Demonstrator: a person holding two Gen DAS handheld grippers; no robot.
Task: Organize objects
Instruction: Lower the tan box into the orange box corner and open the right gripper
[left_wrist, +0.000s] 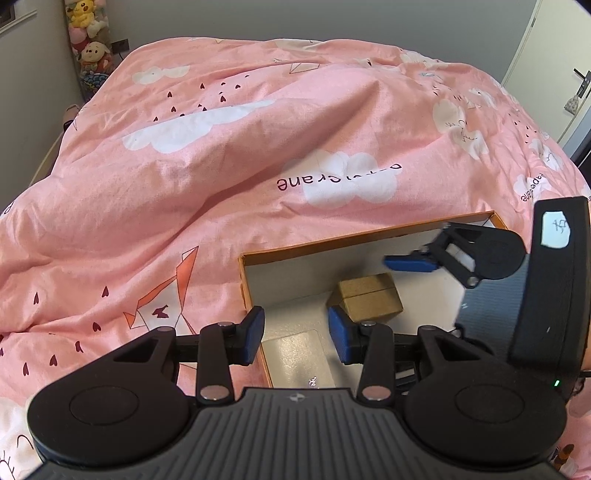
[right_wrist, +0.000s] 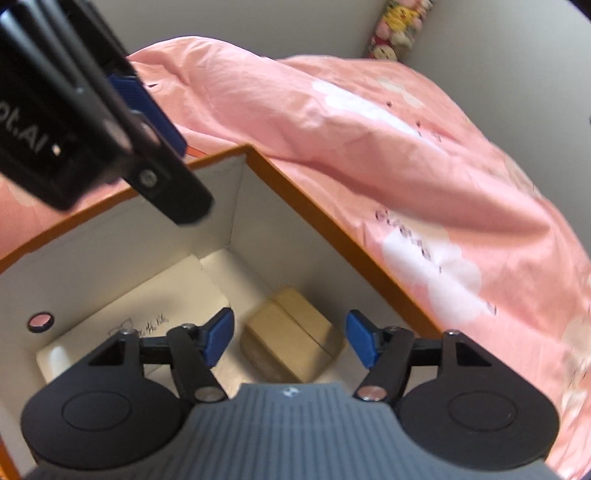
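Note:
An open box with an orange rim (left_wrist: 369, 234) and white inside lies on the pink bed; it also shows in the right wrist view (right_wrist: 314, 206). A small tan cardboard box (left_wrist: 371, 301) lies inside it, seen in the right wrist view (right_wrist: 291, 347) too. My left gripper (left_wrist: 297, 338) is open and empty, straddling the box's left wall. My right gripper (right_wrist: 290, 338) is open and empty, hovering above the tan box, which is not between its pads. The right gripper shows in the left wrist view (left_wrist: 476, 254), the left gripper in the right wrist view (right_wrist: 92, 122).
A pink quilt (left_wrist: 221, 166) with cloud prints covers the bed around the box. A white card (right_wrist: 122, 328) lies on the box floor. A small pink round thing (right_wrist: 40, 322) sits on the box's inner wall. Plush toys (left_wrist: 90, 48) hang at the far wall.

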